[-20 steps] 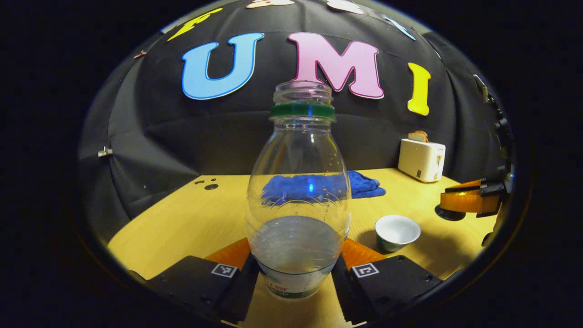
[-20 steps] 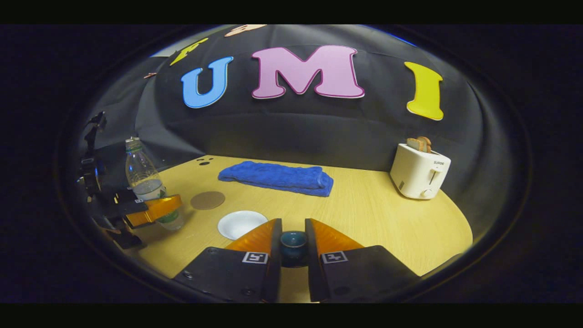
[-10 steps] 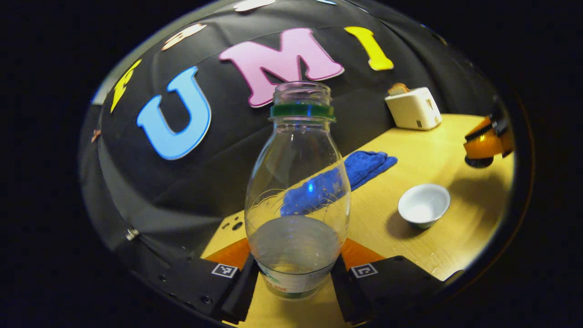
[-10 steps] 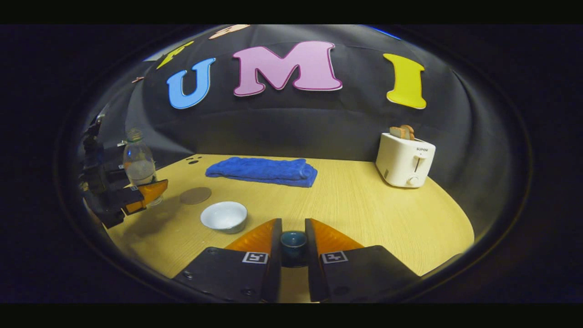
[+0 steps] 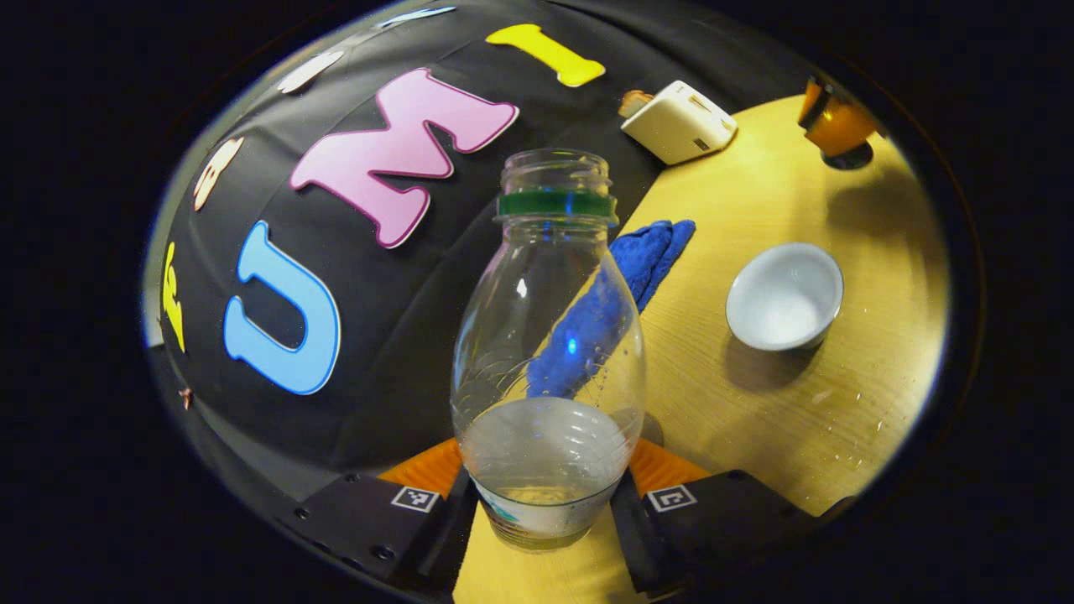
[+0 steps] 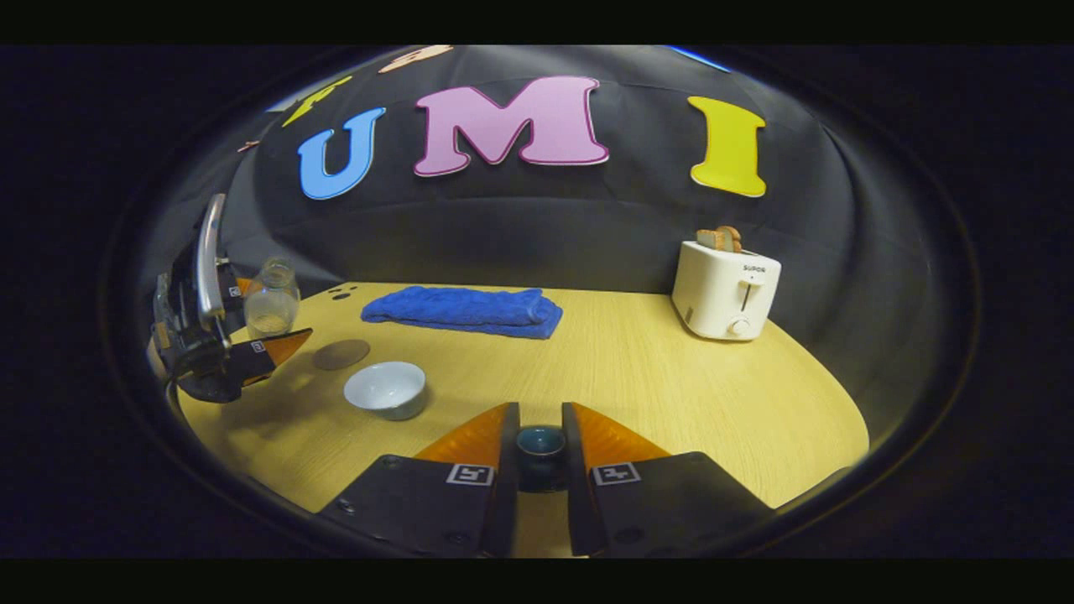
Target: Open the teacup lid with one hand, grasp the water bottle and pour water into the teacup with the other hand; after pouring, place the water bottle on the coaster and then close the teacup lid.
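A clear, uncapped water bottle [image 5: 550, 352] with a green neck ring and a little water in its base sits between the fingers of my left gripper [image 5: 545, 503], which is shut on its lower body. The view is rolled, so the bottle leans toward the white teacup [image 5: 784, 295], open on the table to its right. In the right gripper view my right gripper [image 6: 541, 457] is shut on the dark teal lid [image 6: 541, 443], held low over the table. The teacup [image 6: 386, 388] stands front left. The brown coaster [image 6: 341, 354] lies behind it. The bottle [image 6: 271, 299] hangs raised in the left gripper [image 6: 267, 335].
A folded blue towel [image 6: 461, 309] lies at the back of the yellow table [image 6: 654, 377]. A white toaster [image 6: 726, 289] with bread stands at the back right. In the left gripper view the right gripper [image 5: 835, 126] is past the teacup, near the toaster [image 5: 680, 122].
The left gripper has lifted the bottle off the table and rolled it over toward the teacup. The right gripper has stayed shut on the lid and shifted slightly right.
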Available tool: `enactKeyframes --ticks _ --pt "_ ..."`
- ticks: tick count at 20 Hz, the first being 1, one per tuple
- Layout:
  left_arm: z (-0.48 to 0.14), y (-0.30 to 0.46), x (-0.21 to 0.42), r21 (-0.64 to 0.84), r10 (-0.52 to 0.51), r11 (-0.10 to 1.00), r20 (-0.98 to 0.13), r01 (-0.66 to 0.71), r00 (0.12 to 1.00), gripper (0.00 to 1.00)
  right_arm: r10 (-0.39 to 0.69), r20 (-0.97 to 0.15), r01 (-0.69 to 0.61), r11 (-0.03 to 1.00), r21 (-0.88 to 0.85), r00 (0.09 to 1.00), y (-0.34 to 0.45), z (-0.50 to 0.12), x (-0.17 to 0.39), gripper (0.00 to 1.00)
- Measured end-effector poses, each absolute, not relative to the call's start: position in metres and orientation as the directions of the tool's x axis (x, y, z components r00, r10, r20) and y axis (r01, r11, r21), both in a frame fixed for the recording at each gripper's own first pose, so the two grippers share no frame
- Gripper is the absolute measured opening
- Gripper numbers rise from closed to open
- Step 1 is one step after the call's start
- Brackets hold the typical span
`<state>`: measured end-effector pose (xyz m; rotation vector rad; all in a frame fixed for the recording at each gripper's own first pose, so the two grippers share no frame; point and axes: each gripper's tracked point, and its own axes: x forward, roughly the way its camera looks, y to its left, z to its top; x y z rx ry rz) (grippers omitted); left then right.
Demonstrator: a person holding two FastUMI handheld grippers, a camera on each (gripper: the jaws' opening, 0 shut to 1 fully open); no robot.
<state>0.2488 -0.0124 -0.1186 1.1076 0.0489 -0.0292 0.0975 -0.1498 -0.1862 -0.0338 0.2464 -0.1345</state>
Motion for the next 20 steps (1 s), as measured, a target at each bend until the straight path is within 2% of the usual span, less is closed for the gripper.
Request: enactKeyframes --ticks 5,15,16,20 --pt "-0.119 -0.012 0.265 0.962 0.004 0.270 -0.042 0.040 0.999 0.75 -0.159 -0.265 0.153 0.987 -0.045 0.951 -0.164 -0.196 0.088 0.28" --pt "-0.131 -0.035 0.282 0.998 -0.068 0.010 -0.065 0.066 0.996 0.75 -0.204 -0.283 0.195 0.979 -0.060 0.937 -0.184 -0.204 0.077 0.28" --pt "-0.133 -0.035 0.284 0.998 -0.070 -0.015 -0.066 0.065 0.995 0.75 -0.204 -0.283 0.196 0.979 -0.057 0.937 -0.185 -0.205 0.077 0.25" --pt "-0.137 -0.033 0.295 0.993 -0.049 -0.093 -0.079 0.075 0.996 0.75 -0.207 -0.281 0.205 0.978 -0.038 0.937 -0.186 -0.206 0.071 0.28"
